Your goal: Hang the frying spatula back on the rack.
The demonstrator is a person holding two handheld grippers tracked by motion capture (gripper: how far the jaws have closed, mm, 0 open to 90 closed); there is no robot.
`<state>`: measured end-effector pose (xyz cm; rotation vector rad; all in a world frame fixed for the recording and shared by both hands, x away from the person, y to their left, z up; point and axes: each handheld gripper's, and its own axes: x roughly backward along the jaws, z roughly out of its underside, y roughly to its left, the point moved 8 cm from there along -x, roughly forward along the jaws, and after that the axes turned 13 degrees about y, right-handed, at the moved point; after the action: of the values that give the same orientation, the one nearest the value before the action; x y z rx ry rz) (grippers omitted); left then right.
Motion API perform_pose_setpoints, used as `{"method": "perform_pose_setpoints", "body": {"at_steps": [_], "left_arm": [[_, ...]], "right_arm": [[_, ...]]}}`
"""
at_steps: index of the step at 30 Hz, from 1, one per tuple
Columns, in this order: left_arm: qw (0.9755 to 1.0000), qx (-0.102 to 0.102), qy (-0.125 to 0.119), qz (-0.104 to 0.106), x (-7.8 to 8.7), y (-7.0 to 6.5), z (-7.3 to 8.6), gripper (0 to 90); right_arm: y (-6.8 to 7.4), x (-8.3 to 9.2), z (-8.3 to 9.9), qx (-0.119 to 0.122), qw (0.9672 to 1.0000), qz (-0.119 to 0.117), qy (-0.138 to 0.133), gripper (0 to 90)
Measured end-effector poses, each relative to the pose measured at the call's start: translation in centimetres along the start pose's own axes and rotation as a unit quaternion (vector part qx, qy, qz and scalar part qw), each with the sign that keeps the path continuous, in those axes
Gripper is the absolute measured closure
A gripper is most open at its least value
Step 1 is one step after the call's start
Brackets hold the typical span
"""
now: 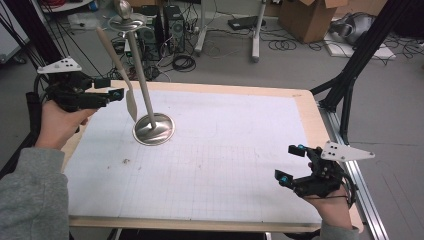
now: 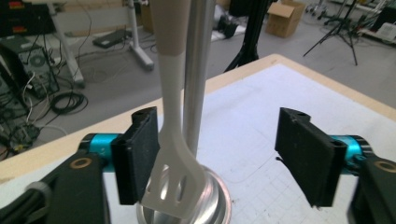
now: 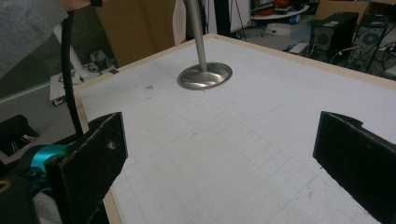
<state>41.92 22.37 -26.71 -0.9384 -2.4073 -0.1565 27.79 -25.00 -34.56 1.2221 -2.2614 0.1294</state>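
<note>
One utensil: white slotted plastic spatula with tan handle (image 2: 173, 154), hanging from the steel stand (image 1: 141, 75) with round base (image 1: 154, 129)
Handling: likely light, stiff, smooth; best taken at the narrow neck
Left gripper (image 2: 217, 161): jaws spread, spatula head between them beside one pad, not pinched
Right gripper (image 1: 290, 162): spread, well apart, over the white gridded mat (image 1: 225, 165)
</note>
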Motion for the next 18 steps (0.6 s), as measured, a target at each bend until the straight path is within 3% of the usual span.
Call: {"method": "perform_pose_setpoints", "body": {"at_steps": [4, 13, 15, 18], "left_arm": [[0.9999, 0.005, -0.015, 0.005, 0.8, -0.2, -0.2, 15.2], [0.9991, 0.006, -0.038, 0.014, 1.6, -0.7, 1.0, 11.9], [0.9991, -0.003, -0.043, 0.008, 1.7, -0.8, 1.4, 12.0], [0.9988, 0.001, -0.047, 0.007, 2.0, -0.7, 1.8, 12.0]], "right_arm": [[0.0, -0.1, 0.0, 0.002, 1.0, 0.0, 0.001, 1.7], [0.0, 0.1, 0.0, 0.0, 1.0, 0.001, 0.0, 1.7], [0.0, 0.1, 0.0, 0.0, 1.0, 0.001, -0.003, 1.7], [-0.1, 0.2, 0.0, 0.0, 1.0, 0.003, -0.001, 1.7]]}}
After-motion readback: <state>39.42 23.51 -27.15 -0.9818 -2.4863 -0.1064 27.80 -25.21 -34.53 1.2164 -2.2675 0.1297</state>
